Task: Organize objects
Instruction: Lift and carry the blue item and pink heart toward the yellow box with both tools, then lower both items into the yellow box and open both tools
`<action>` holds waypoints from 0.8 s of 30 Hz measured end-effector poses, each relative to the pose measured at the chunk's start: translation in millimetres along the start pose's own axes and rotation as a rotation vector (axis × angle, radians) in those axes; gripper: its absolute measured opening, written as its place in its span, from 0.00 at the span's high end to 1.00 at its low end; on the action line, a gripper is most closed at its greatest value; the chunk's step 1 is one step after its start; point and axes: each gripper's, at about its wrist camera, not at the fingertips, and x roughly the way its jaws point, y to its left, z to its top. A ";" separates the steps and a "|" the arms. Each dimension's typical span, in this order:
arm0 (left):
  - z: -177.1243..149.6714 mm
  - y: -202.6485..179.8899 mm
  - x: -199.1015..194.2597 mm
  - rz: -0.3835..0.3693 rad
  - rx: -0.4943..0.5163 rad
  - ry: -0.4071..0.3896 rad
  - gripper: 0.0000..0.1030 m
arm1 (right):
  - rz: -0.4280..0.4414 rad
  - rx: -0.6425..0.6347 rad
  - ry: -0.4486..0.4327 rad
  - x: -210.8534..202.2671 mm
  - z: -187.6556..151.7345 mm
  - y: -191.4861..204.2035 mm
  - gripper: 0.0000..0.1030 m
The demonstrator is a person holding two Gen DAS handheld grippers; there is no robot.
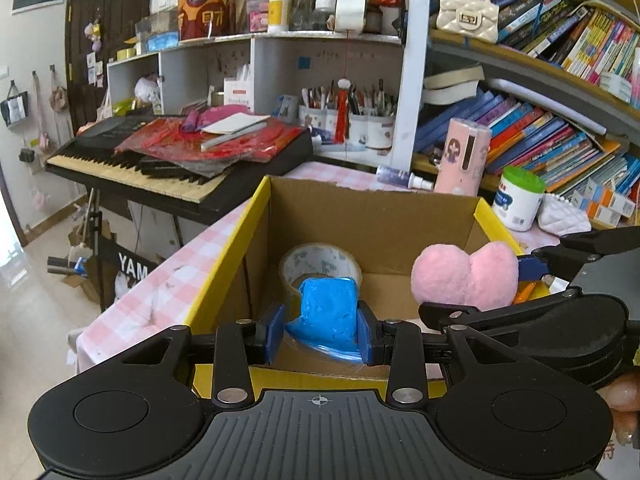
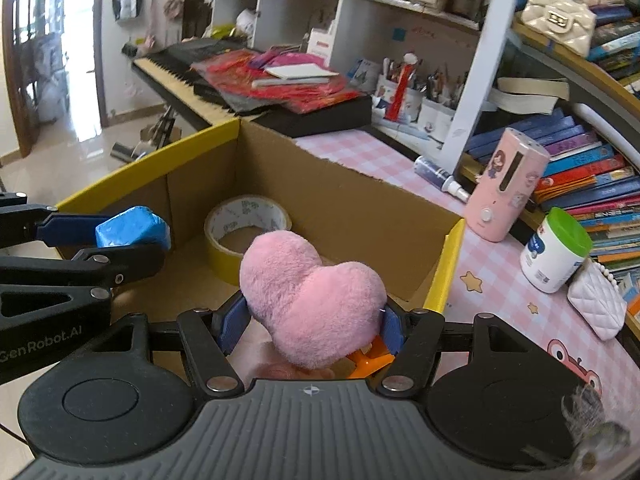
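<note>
Left wrist view: the left gripper (image 1: 322, 330) clamps a crumpled blue plastic-wrapped block (image 1: 328, 314) between its blue pads, holding it over the near edge of the open brown cardboard box with yellow rims (image 1: 256, 200). A roll of clear packing tape with a printed core (image 1: 320, 266) lies on the box floor just beyond. At the box's right edge, the right gripper (image 1: 520, 276) carries a fluffy pink heart-shaped plush (image 1: 464, 274). The loose film under the block looks slippery, so it could slide out and land on the near rim instead of inside

Right wrist view: the right gripper (image 2: 310, 326) squeezes the plush (image 2: 312, 300) at its narrow lower end, above the box's near right corner, with the pink checked tablecloth (image 2: 500, 300) to the right. The left gripper (image 2: 132, 240) holds the block (image 2: 128, 230) at the box's left edge. Both tools crowd one opening and may collide; the soft plush, gripped low, could tip or bounce off the yellow rim onto the cloth
</note>
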 end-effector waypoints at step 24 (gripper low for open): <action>-3.5 -5.4 12.9 0.030 0.054 0.017 0.65 | 0.037 -0.038 0.117 29.8 6.8 -3.2 0.38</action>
